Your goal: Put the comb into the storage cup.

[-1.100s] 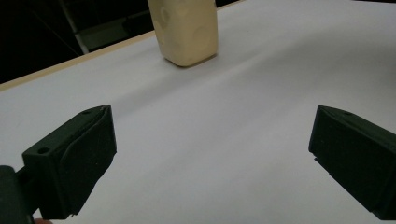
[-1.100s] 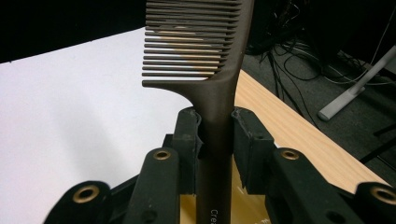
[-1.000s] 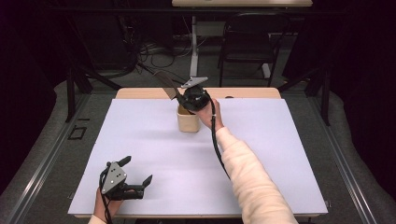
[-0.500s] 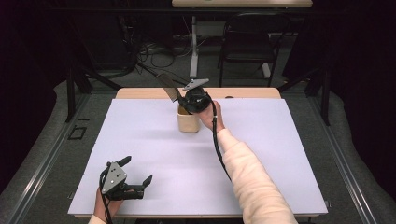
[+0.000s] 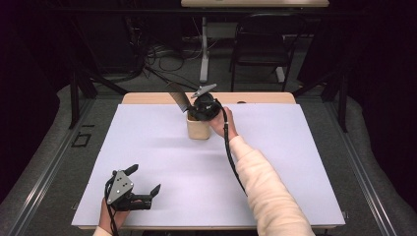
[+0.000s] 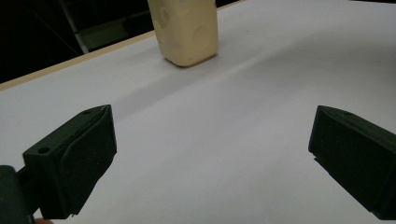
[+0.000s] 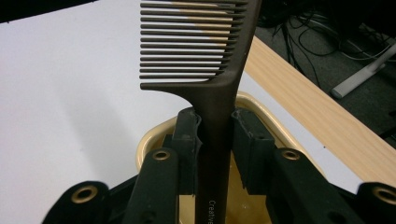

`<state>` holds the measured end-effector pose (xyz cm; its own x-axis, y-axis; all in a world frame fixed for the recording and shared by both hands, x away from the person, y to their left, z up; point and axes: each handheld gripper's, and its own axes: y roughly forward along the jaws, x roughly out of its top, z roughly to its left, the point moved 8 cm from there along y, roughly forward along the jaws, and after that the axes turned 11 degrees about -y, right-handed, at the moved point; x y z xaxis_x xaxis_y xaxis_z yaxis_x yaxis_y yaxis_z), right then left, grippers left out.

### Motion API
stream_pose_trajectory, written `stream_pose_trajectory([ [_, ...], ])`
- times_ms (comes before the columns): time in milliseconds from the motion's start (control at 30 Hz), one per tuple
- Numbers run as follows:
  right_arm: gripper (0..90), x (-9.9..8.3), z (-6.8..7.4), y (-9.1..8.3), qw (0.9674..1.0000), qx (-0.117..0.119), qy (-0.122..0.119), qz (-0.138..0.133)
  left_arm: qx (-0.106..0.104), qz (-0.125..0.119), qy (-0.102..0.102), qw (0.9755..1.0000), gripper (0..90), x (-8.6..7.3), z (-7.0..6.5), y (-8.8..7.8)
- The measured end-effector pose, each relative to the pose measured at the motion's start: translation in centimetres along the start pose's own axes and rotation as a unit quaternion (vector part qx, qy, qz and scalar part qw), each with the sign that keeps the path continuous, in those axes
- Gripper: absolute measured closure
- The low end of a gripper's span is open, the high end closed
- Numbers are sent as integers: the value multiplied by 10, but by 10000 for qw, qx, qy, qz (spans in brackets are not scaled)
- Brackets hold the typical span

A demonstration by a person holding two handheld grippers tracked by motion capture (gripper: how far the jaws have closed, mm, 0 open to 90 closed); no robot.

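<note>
Fingers of the right gripper [image 7: 215,144] are closed on the handle of a dark comb [image 7: 205,60], with one black pad pressed against each flat side and the toothed end standing out beyond the fingertips. Beneath everything lies the white table [image 5: 275,162], and the person's right arm [image 5: 265,182], in a cream sleeve, reaches across it to the far middle. Directly under the closed fingers sits a cream cup [image 7: 252,105], whose rim shows on both sides of them, while the comb's handle runs down between the fingers toward the cup's open mouth. From the high view the comb [image 5: 178,97] leans away from the gripper, up and to the left, above the cup [image 5: 198,129].

The step in hand looks like either setting the comb into the cup or lifting it out; the pictures do not settle which. Either way, the comb should move along its own length, so the handle does not catch the rim and tip the light cup.

At the near left edge, the left gripper [image 5: 142,189] has its fingers spread wide with nothing between them. Well ahead of them stands the cup [image 6: 187,30].
</note>
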<state>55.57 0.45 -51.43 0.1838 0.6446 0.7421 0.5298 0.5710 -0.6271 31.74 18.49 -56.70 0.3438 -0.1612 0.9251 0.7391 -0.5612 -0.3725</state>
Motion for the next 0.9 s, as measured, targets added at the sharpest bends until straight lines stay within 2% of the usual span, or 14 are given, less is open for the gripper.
stream_pose_trajectory([
  [100,702,-2,-1,1,10000,13,-19,93,-2,6,2,10000,9,0,0,0],
  [167,550,-5,0,0,9995,91,-35,304,0,-8,1,10000,9,0,0,0],
  [200,485,-6,-1,-1,9993,40,-4,380,-3,-10,5,10000,9,0,0,0],
  [233,455,-7,-2,-4,9991,27,23,424,-5,-11,4,10000,9,0,0,0],
  [300,344,-7,-6,-11,9992,24,134,372,-13,-6,2,10000,9,0,0,0],
  [367,278,-7,-8,-20,9992,56,185,362,-16,3,-3,10000,9,0,0,0],
  [567,177,-6,-11,-38,9993,179,200,269,-5,6,6,10000,9,0,-1,1],
  [900,55,-10,-2,-55,9983,446,153,353,17,29,6,10000,9,-1,-1,0],
])
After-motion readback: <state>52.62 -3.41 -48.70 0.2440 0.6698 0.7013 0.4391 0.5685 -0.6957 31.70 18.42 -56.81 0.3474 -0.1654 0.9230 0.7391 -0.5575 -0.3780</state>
